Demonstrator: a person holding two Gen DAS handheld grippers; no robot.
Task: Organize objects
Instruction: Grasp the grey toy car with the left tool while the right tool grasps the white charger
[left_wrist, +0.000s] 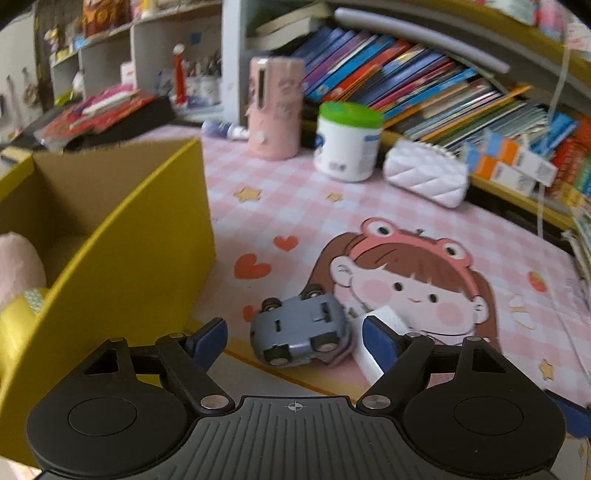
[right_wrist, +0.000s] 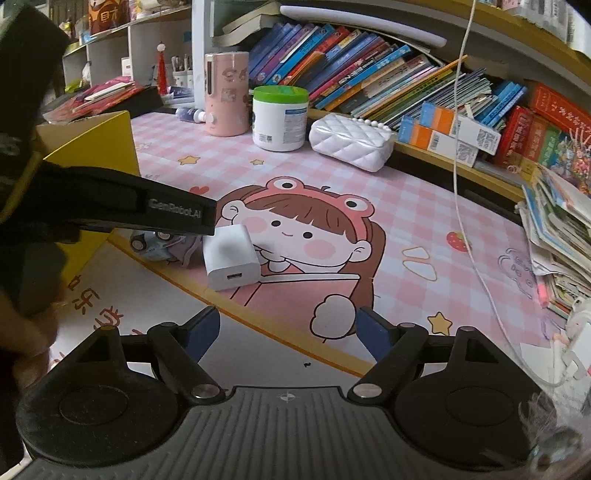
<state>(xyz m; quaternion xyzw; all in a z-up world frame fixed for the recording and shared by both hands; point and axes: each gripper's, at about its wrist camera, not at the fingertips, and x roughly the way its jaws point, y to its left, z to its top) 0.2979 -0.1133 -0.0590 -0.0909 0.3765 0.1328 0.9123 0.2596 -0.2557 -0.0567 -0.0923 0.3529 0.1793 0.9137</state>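
A grey toy car (left_wrist: 301, 330) lies upside down on the pink cartoon desk mat (left_wrist: 314, 206), wheels up, on a bit of purple stuff. My left gripper (left_wrist: 295, 341) hangs open just short of it, the blue pads (left_wrist: 208, 341) standing wider than the car and not touching it. A white charger block (right_wrist: 231, 258) lies right of the car; part of it (left_wrist: 384, 325) shows behind the left gripper's right pad. My right gripper (right_wrist: 288, 332) is open over the mat's near edge, nothing between its fingers. The left gripper's black body (right_wrist: 110, 210) hides most of the car (right_wrist: 151, 243) in the right wrist view.
A yellow cardboard box (left_wrist: 122, 236) stands left of the car, with a pink soft thing (left_wrist: 18, 266) inside. At the back are a pink cylinder (left_wrist: 275, 110), a green-lidded white tub (left_wrist: 349, 142), a white quilted purse (left_wrist: 424, 177) and shelves of books (right_wrist: 369, 74). A white cable (right_wrist: 461, 166) hangs at the right.
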